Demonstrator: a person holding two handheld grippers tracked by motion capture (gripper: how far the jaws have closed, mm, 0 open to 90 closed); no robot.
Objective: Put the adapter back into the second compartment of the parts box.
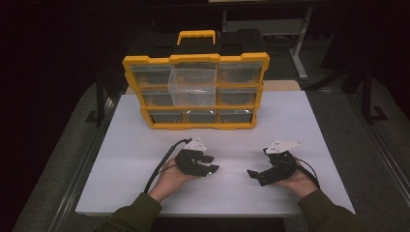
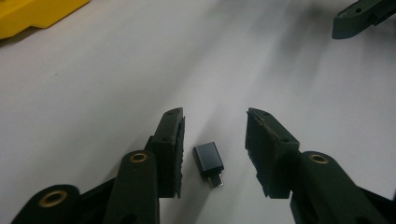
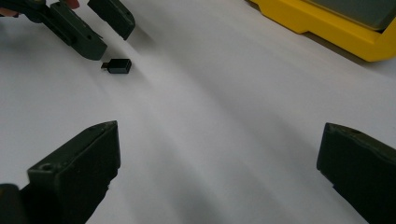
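- While the left claw (image 2: 215, 154) straddles the small black metal plug adapter (image 2: 208, 163) lying flat on the white bench (image 1: 145, 159), its jaws stand apart, pads not touching it, evidently lined up for a pinch.
- Right claw (image 3: 219, 172) rests wide open and empty, parked aside to leave room.
- Yellow plastic drawer organiser (image 1: 196, 92) has one clear drawer (image 1: 192, 84) pulled out, likely the adapter's destination.
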